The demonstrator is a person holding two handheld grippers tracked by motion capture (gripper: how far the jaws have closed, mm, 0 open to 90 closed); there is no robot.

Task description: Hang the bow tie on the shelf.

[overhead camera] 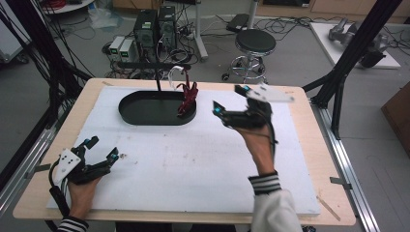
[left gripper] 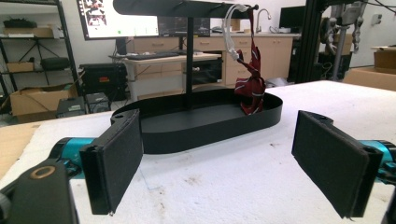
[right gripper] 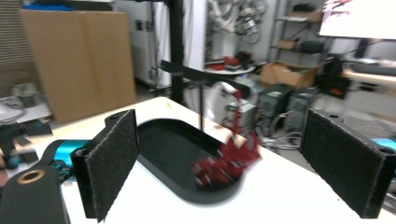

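Note:
A black oval tray [overhead camera: 129, 112] [left gripper: 271, 112] [right gripper: 154, 154] with an upright post and a crossbar stands at the back of the white mat. A white hanger [overhead camera: 176, 76] [left gripper: 229, 32] hooks over the bar's right end and carries a dark red cloth [overhead camera: 188, 96] [left gripper: 251, 86] [right gripper: 224, 158] whose lower end reaches the tray. My right gripper [overhead camera: 231, 101] [right gripper: 233, 163] is open in the air just right of the cloth, nothing between its jaws. My left gripper [overhead camera: 101, 150] [left gripper: 219, 163] is open low over the mat's front left, facing the tray.
The white foam mat [overhead camera: 193, 154] covers a wooden table [overhead camera: 309, 145]. Behind the table are a round stool [overhead camera: 255, 42], computer towers [overhead camera: 154, 26] and cables on the floor. Black frame struts [overhead camera: 353, 53] stand at the right.

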